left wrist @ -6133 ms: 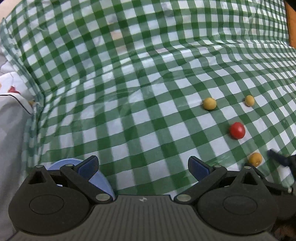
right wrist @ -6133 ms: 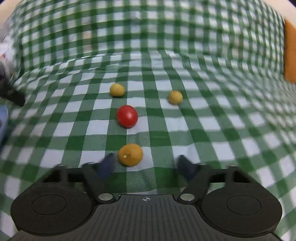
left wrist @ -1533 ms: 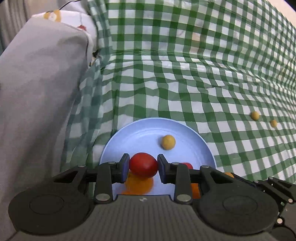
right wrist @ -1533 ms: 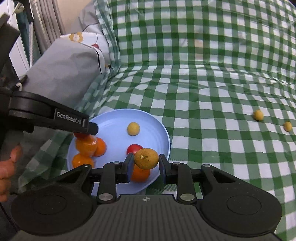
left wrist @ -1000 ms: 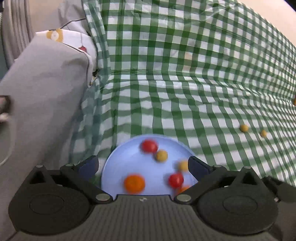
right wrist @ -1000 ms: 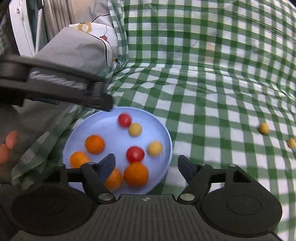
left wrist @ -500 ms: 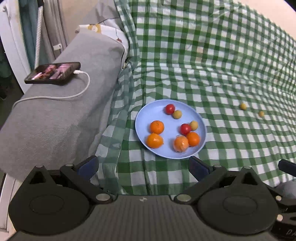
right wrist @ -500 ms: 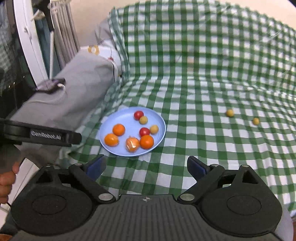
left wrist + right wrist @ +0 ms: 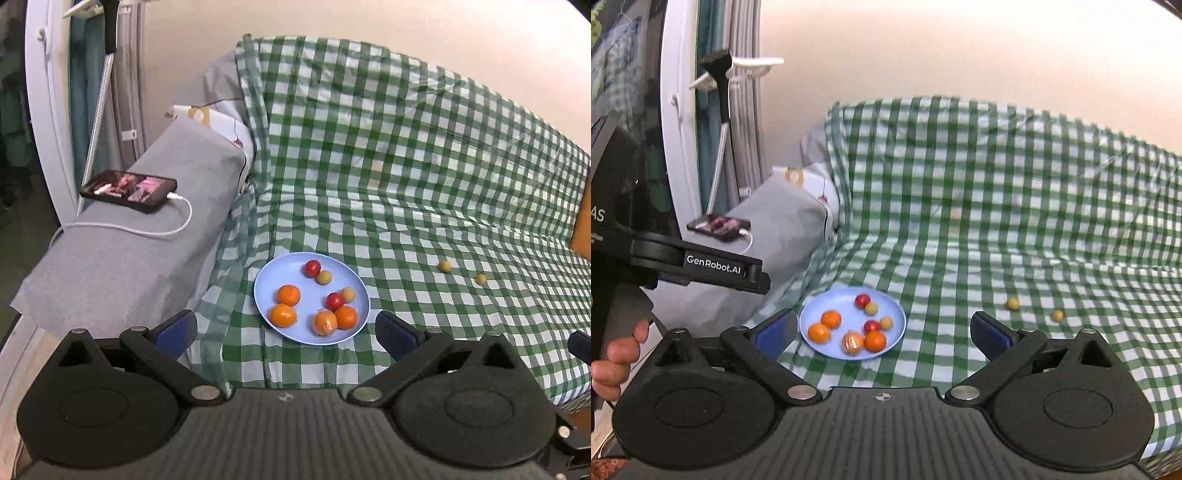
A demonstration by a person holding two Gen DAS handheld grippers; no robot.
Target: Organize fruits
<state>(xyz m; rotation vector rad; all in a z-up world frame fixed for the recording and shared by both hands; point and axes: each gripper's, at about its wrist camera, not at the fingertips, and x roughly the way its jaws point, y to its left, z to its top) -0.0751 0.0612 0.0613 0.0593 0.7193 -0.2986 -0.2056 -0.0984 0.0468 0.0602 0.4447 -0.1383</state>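
Note:
A light blue plate [image 9: 266, 291] [image 9: 812, 317] lies on the green checked sofa cover and holds several fruits: oranges [image 9: 289, 295], red tomatoes [image 9: 313, 268] and small yellow fruits [image 9: 324, 277]. Two small yellow fruits [image 9: 445, 266] [image 9: 480, 278] lie loose on the cover to the right; they also show in the right wrist view [image 9: 1012, 304] [image 9: 1057, 315]. My left gripper [image 9: 284, 332] is open and empty, well back from the plate. My right gripper [image 9: 884, 332] is open and empty, also far back and high.
A grey sofa armrest [image 9: 147, 221] on the left carries a phone [image 9: 129, 191] on a white charging cable. A white door frame and curtains stand further left. The left gripper's body [image 9: 701, 266] and a hand show at the left of the right wrist view.
Both grippers have let go of their fruits into the plate, opened, and pulled up and far back from the sofa. The plate now looks small and distant.

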